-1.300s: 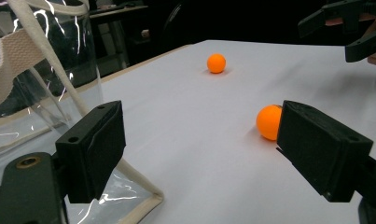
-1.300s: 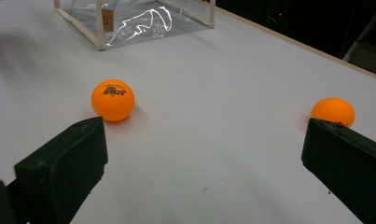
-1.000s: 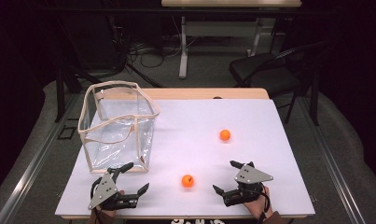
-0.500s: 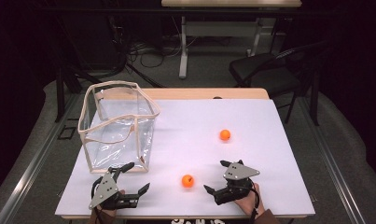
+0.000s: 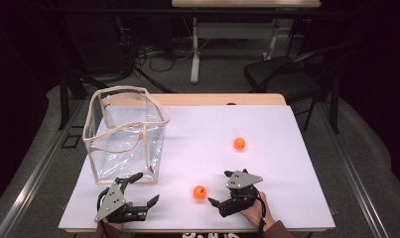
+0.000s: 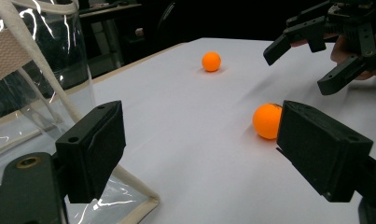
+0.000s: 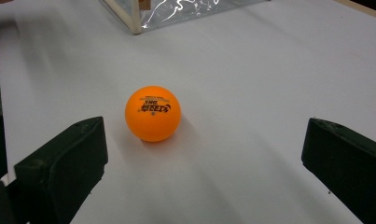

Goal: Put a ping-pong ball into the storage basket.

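Left tongs [image 5: 140, 188]: black frame with a grey three-cornered plate on top, two black block-shaped jaws with matte faces, a small screw hole in one jaw and a brass-coloured fitting at its base. Right tongs [image 5: 220, 188]: same black build and grey plate. A brown sleeve cuff shows at the right wrist.

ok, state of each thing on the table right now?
Right gripper: open, empty, aimed at the near ball.
Left gripper: open, empty, beside the bag.
Near ball: loose on the table, untouched.
Far ball: loose on the table, untouched.
Clear bag: upright, top open.
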A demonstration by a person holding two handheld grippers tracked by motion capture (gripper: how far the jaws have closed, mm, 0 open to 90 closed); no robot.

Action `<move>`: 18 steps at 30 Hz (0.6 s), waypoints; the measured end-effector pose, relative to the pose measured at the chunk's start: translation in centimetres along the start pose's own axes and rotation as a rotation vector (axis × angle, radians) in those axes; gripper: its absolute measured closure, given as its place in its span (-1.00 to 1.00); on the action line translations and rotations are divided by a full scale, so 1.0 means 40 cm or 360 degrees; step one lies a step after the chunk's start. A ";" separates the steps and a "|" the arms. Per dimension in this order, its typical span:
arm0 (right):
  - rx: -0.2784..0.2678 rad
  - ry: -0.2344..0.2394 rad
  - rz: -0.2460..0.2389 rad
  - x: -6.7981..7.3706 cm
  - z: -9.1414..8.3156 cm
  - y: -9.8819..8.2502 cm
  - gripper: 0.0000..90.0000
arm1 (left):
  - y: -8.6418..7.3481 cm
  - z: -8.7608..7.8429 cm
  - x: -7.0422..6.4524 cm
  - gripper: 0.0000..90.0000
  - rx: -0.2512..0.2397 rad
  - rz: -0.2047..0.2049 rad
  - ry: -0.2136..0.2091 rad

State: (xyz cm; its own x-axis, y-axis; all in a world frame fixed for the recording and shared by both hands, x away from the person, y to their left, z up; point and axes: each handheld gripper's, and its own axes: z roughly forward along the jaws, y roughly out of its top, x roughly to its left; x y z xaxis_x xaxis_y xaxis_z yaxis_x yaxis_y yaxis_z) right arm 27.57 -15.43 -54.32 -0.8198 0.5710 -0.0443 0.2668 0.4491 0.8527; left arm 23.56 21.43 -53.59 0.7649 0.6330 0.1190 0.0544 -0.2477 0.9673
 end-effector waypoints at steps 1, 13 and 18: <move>0.0006 0.0003 -0.0002 0.001 0.002 0.001 -1.00 | 0.000 0.000 0.000 -0.66 -0.0001 -0.0001 -0.0001; 0.0032 0.0035 -0.0001 0.009 0.026 0.020 -1.00 | 0.000 0.000 0.000 -0.66 -0.0006 -0.0002 -0.0001; 0.0049 0.0045 0.0002 0.015 0.039 0.031 -1.00 | -0.001 -0.001 0.002 -0.66 0.0001 -0.0005 0.0001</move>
State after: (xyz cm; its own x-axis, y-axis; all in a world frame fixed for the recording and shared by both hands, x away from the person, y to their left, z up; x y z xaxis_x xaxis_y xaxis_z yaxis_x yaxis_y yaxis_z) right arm 28.18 -13.47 -54.10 -0.8334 0.5520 -0.0280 0.2829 0.4696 0.8363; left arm 23.61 21.53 -53.61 0.7645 0.6341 0.1158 0.0574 -0.2459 0.9676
